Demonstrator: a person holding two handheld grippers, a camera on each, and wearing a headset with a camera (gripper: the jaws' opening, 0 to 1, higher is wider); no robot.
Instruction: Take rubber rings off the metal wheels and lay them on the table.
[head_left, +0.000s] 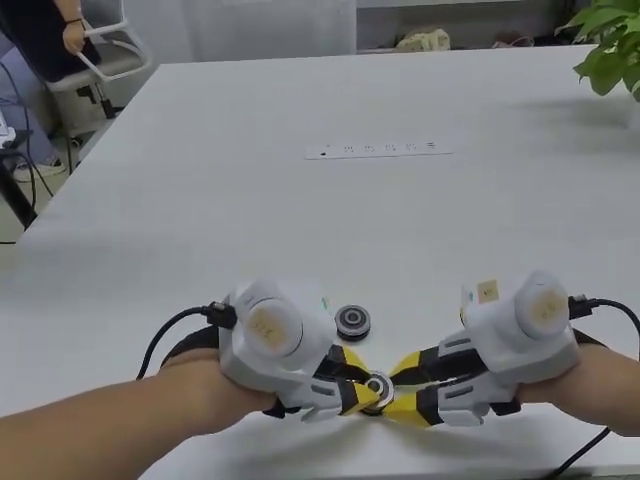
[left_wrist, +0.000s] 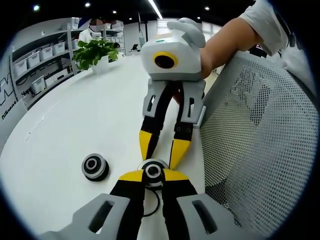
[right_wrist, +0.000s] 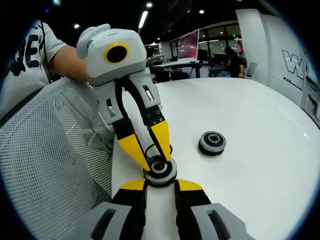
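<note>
Wheels lie at the near edge of the white table. One wheel is caught between the two grippers, and a second wheel rests flat on the table just behind them, apart from both.

The left gripper comes in from the left and the right gripper from the right, so their yellow tips meet nose to nose. In the left gripper view, the left gripper has its jaws clenched on either side of the wheel, which shows a bright hub inside a dark outer ring. The right gripper reaches down from above, and its yellow tips pinch the wheel's far edge. I cannot tell whether they grip the rubber or the metal. The second wheel sits off to the left.

In the right gripper view, the right gripper clamps the wheel from below, and the left gripper closes on it from above. The second wheel lies to the right.

A power strip lies far across the table, and a plant stands at the far right corner.
</note>
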